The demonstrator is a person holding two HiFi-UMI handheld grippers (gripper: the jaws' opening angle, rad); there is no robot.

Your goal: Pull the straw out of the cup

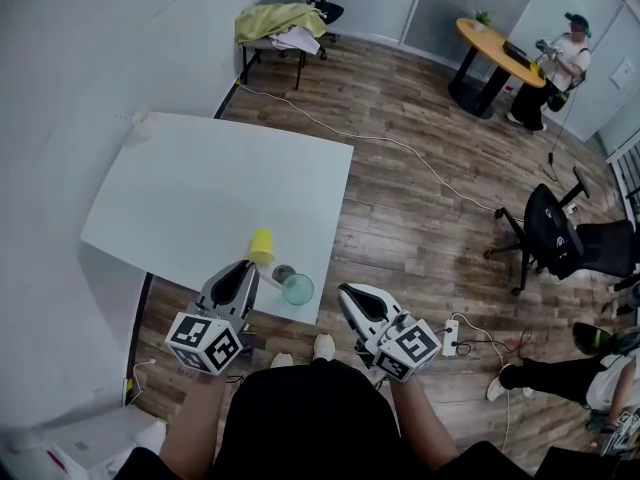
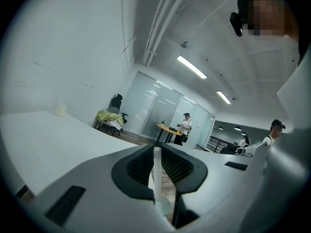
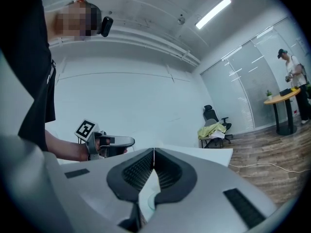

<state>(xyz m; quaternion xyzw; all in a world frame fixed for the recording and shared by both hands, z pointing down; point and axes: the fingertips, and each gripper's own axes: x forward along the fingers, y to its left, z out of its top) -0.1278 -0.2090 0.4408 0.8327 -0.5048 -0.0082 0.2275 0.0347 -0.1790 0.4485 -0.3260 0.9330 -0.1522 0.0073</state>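
A yellow cup [image 1: 261, 245] stands near the front edge of the white table [image 1: 200, 188]. Beside it are a small grey round piece [image 1: 284, 273] and a clear teal round cup [image 1: 298, 289]. My left gripper [image 1: 247, 269] is just left of them, by the table's front edge. In the left gripper view its jaws [image 2: 157, 171] are shut on a thin white straw [image 2: 157, 164] that stands upright between the pads, with a pale round shape [image 2: 164, 208] below. My right gripper [image 1: 350, 294] is off the table's front right corner, shut and holding nothing [image 3: 154, 153].
A black office chair [image 1: 553, 230] and a power strip [image 1: 450, 337] with cables are on the wood floor to the right. A chair with yellow-green cloth [image 1: 279, 20] stands behind the table. A person stands by a round orange table [image 1: 494, 50] far right.
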